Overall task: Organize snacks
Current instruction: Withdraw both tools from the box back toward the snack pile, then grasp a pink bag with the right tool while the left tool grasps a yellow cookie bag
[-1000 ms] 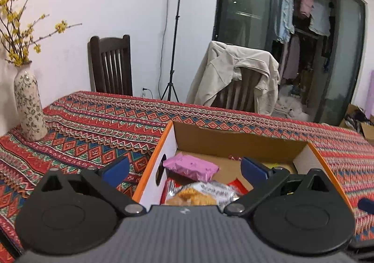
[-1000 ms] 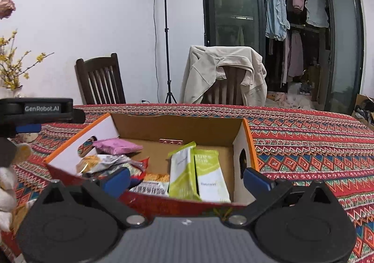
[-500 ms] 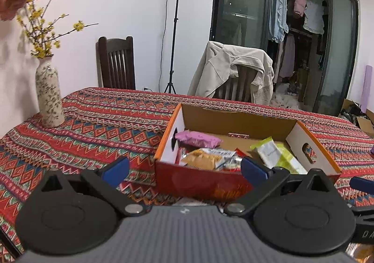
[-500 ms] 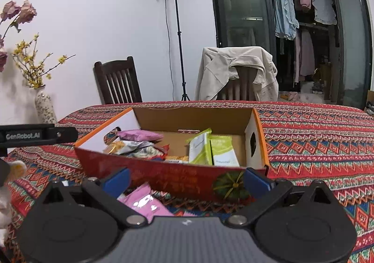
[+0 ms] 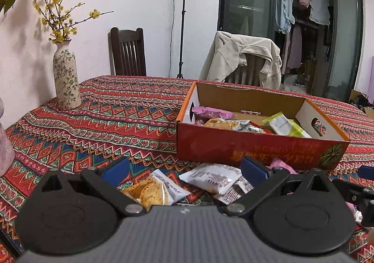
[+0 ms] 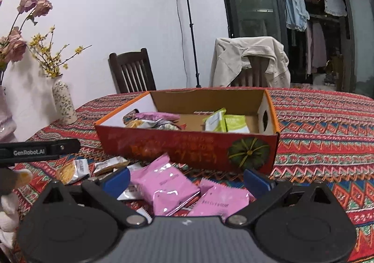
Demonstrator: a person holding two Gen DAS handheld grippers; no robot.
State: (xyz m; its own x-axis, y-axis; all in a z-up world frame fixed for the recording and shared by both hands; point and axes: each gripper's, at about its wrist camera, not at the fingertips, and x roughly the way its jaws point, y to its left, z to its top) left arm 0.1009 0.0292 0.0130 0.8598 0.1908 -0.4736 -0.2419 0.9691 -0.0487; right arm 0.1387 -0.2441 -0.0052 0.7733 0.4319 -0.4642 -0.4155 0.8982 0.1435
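A red cardboard box stands on the patterned tablecloth with pink, orange and green snack packets inside. In front of it lie loose packets: an orange-and-white one, a white one, and pink ones. My left gripper hovers open above the orange and white packets, holding nothing. Over the pink packets my right gripper is open too, empty. The left gripper's body shows at the left edge of the right wrist view.
A flowered vase with yellow twigs stands at the table's left. A dark wooden chair and a chair draped with a beige jacket stand behind the table. A light stand is by the wall.
Both grippers have drawn back from the box towards the table's near side, bringing the loose packets in front of the box into view. Both stay open.
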